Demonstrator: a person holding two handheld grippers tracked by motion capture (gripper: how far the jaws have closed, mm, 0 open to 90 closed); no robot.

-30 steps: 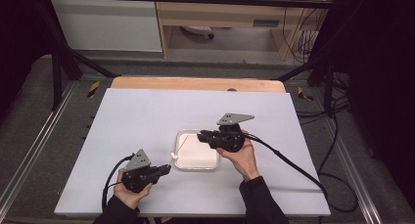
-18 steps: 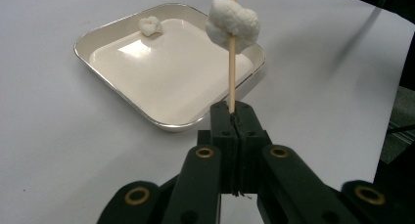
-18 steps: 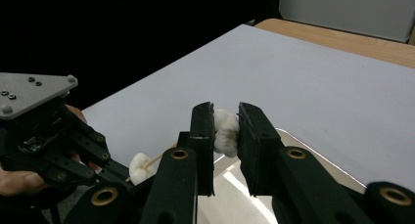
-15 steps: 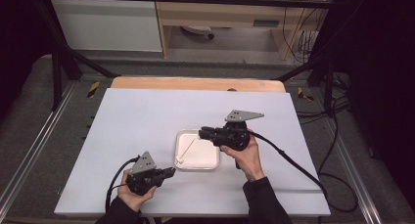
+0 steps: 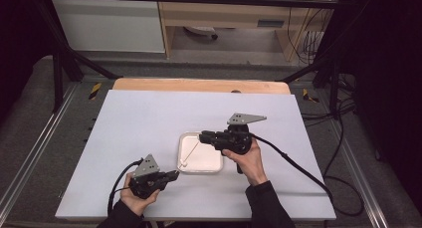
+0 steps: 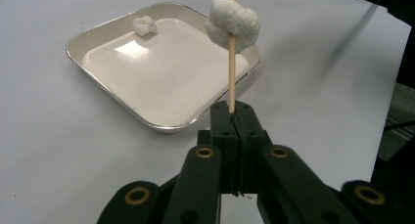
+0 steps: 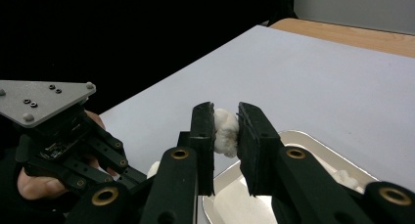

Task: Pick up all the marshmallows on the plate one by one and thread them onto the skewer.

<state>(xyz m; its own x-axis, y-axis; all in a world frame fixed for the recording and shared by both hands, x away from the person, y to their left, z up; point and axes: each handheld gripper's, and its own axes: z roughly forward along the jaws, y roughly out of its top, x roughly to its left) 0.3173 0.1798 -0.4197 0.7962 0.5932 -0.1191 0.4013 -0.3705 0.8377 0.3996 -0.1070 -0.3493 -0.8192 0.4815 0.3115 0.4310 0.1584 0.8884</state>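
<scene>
The left gripper (image 6: 234,117) pinches the base of one wooden skewer (image 6: 232,72) with one marshmallow (image 6: 233,21) threaded on it. The right gripper (image 7: 226,126) squeezes a second marshmallow (image 7: 224,131) above the white square tray (image 5: 215,162). A third marshmallow (image 6: 145,25) lies in the tray's corner, on the white table (image 5: 149,118).

White table (image 5: 149,123) with wooden far edge, grey floor (image 5: 30,113), pale cabinet (image 5: 107,24), dark surroundings
</scene>
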